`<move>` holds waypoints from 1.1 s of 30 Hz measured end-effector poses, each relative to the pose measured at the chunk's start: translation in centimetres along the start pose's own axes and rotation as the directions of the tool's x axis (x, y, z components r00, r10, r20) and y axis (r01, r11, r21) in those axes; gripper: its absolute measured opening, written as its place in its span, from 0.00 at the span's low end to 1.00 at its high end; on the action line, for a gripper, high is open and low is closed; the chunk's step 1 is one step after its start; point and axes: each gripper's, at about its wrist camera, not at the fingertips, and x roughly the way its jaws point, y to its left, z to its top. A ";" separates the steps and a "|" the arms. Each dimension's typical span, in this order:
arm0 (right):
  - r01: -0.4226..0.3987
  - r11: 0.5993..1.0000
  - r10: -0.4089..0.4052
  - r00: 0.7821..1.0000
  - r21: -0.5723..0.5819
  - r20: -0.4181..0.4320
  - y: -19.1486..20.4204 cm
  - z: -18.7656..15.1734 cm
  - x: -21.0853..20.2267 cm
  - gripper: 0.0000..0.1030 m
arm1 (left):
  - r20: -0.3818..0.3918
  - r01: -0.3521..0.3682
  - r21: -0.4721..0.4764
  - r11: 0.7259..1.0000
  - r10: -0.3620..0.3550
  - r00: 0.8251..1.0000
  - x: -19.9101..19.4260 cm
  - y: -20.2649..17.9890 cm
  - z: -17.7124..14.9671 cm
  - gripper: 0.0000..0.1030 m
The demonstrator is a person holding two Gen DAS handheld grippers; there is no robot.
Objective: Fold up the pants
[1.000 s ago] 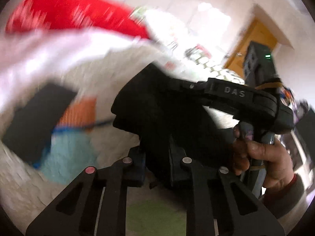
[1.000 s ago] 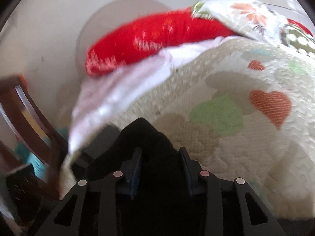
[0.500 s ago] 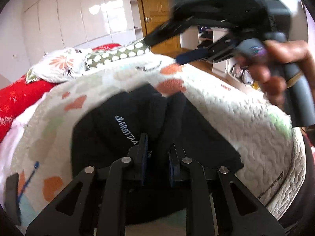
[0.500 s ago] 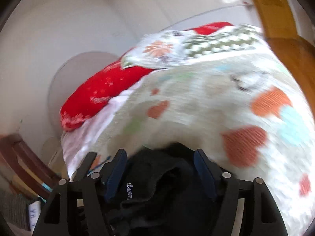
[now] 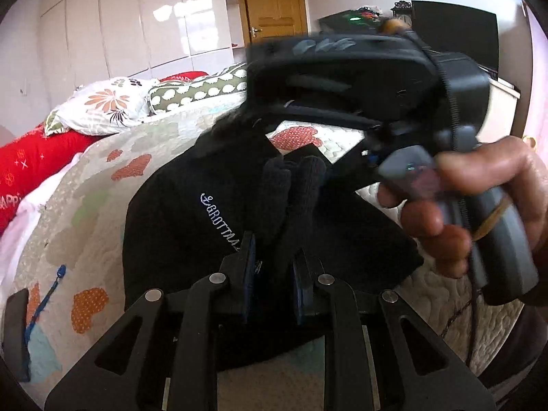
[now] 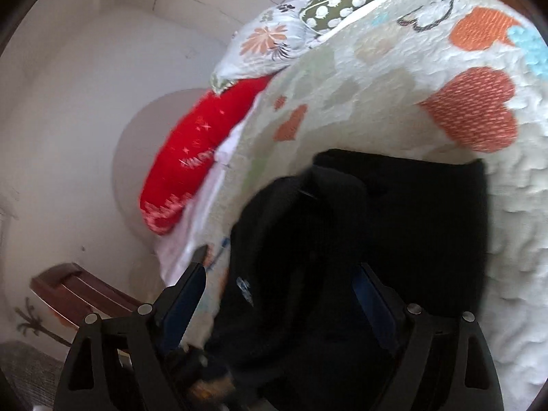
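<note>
While my left tongs (image 5: pixel 272 281) stay clenched on a bunched ridge of the black pants (image 5: pixel 191 226), the left wrist view shows the garment now lying on the quilted bedspread (image 5: pixel 102 185) instead of hanging in the air as it did a second ago, its white lettering facing up. My right hand (image 5: pixel 479 205) crosses the right of this view, gripping its own tool above the cloth. From the right wrist view, my right tongs (image 6: pixel 279 291) are opening: the jaws stand wide apart, and the pants (image 6: pixel 411 212) lie between them without being pressed, where a second ago they were pinched tight. I judge the fold has been laid down near the bed's near edge, and my left side has yet to let go.
</note>
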 end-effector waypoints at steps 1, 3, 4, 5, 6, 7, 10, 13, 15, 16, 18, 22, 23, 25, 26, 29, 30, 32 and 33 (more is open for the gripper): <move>0.014 1.000 -0.014 1.000 -0.009 -0.006 0.1 0.0 0.5 0.58 | -0.004 0.004 -0.003 1.000 -0.004 1.000 -0.2 0.1 0.0 0.16; 0.084 0.994 -0.086 0.996 -0.065 -0.031 0.5 0.0 1.3 0.25 | -0.019 0.041 -0.030 0.999 -0.042 0.999 -0.8 0.6 0.3 0.16; 0.102 0.991 -0.103 0.995 -0.084 -0.017 0.9 -0.2 1.0 0.24 | -0.010 0.068 -0.047 0.997 -0.068 0.998 -1.5 1.0 0.4 0.22; 0.103 0.990 -0.104 0.995 -0.094 -0.005 1.1 -0.1 0.5 0.22 | 0.015 0.110 -0.063 0.992 -0.109 0.994 -2.7 1.6 0.5 0.26; 0.110 0.987 -0.109 0.994 -0.119 0.012 1.7 -0.2 -0.5 0.22 | 0.045 0.147 -0.076 0.986 -0.144 0.989 -3.7 2.2 0.6 0.43; 0.123 0.982 -0.120 0.992 -0.141 0.030 2.1 -0.2 -1.3 0.22 | 0.098 0.177 -0.092 0.980 -0.168 0.981 -5.2 2.9 0.6 0.65; 0.191 0.966 -0.179 0.980 -0.173 0.082 2.1 -0.4 -4.3 0.22 | 0.182 0.195 -0.139 0.971 -0.169 0.969 -7.4 4.7 0.7 0.77; 0.307 0.941 -0.296 0.950 -0.142 0.096 0.2 -1.0 -5.6 0.23 | 0.174 0.152 -0.188 0.970 -0.119 0.978 -6.8 6.3 1.3 0.77; 0.333 0.938 -0.329 0.943 -0.100 0.049 -1.7 -1.3 -4.8 0.33 | 0.128 0.100 -0.215 0.972 -0.073 0.989 -5.2 6.9 1.9 0.77; 0.344 0.935 -0.342 0.939 -0.083 0.039 -2.3 -1.4 -4.7 0.39 | 0.111 0.086 -0.223 0.971 -0.062 0.992 -4.5 7.0 2.0 0.77; 0.337 0.939 -0.333 0.941 -0.064 0.064 -2.3 -1.5 -5.4 0.46 | 0.072 0.067 -0.243 0.968 -0.051 0.996 -3.3 7.1 2.4 0.77; 0.410 0.912 -0.395 0.897 -0.037 0.200 -1.5 -0.5 -9.5 0.48 | 0.028 0.054 -0.273 0.961 -0.048 0.998 -1.8 7.3 2.9 0.77; 0.428 0.903 -0.408 0.884 -0.039 0.229 -1.2 -0.3 -10.3 0.48 | 0.007 0.035 -0.267 0.963 -0.035 0.999 -1.1 7.2 3.2 0.77; 0.408 0.909 -0.372 0.887 -0.087 0.273 -0.1 0.0 -11.1 0.48 | -0.029 0.012 -0.253 0.967 -0.020 0.999 0.5 6.9 3.8 0.77; 0.393 0.913 -0.352 0.894 -0.111 0.277 0.4 0.1 -11.0 0.48 | -0.043 0.006 -0.250 0.968 -0.018 0.999 1.2 6.7 4.0 0.77; 0.365 0.909 -0.314 0.918 -0.204 0.242 2.1 0.6 -7.9 0.43 | -0.084 -0.012 -0.252 0.968 -0.010 0.996 3.2 6.7 4.5 0.77; 0.369 0.902 -0.318 0.919 -0.225 0.231 2.3 0.6 -6.9 0.42 | -0.096 -0.016 -0.257 0.966 -0.009 0.995 3.8 6.7 4.5 0.77; 0.388 0.885 -0.338 0.915 -0.256 0.219 2.2 0.8 -5.2 0.41 | -0.132 -0.035 -0.270 0.962 -0.001 0.991 5.1 7.0 4.5 0.77; 0.403 0.877 -0.354 0.910 -0.263 0.214 1.9 1.1 -4.3 0.41 | -0.150 -0.040 -0.281 0.959 -0.002 0.989 5.7 7.2 4.4 0.77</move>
